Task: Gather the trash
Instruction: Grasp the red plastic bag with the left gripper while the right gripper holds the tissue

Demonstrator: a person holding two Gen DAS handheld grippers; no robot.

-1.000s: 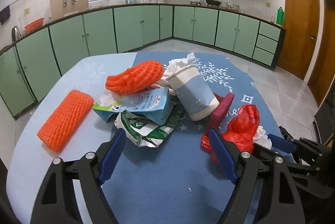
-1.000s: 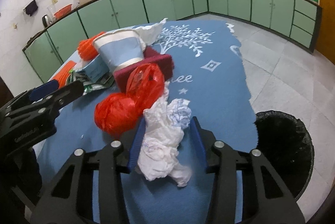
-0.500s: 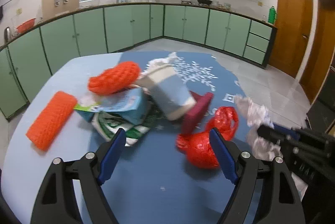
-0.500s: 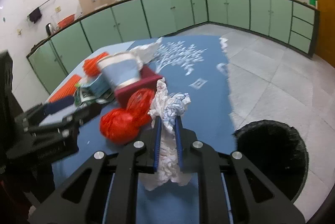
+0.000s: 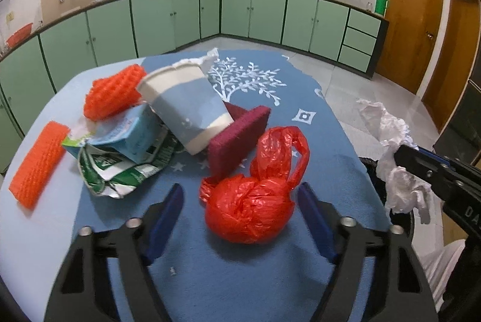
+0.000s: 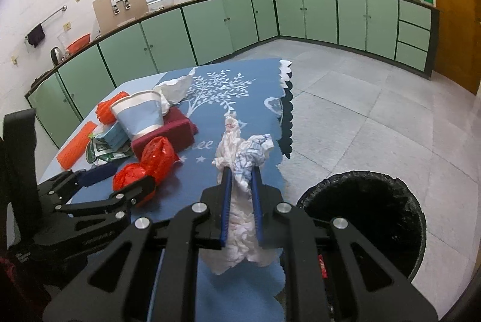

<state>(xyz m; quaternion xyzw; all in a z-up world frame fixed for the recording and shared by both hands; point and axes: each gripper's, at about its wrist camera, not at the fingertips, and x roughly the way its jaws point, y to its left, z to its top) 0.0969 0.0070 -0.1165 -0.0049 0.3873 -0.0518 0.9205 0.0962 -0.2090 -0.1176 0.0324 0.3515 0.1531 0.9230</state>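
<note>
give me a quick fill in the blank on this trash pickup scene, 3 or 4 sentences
1. The right gripper is shut on a crumpled wad of ____ paper.
2. The left gripper has its jaws closing around a knotted plastic bag coloured ____.
3. The paper cup leans on a sponge that is ____ in colour.
4. The bin on the floor is lined with a ____ bag.

Missing words: white; red; maroon; black
</note>
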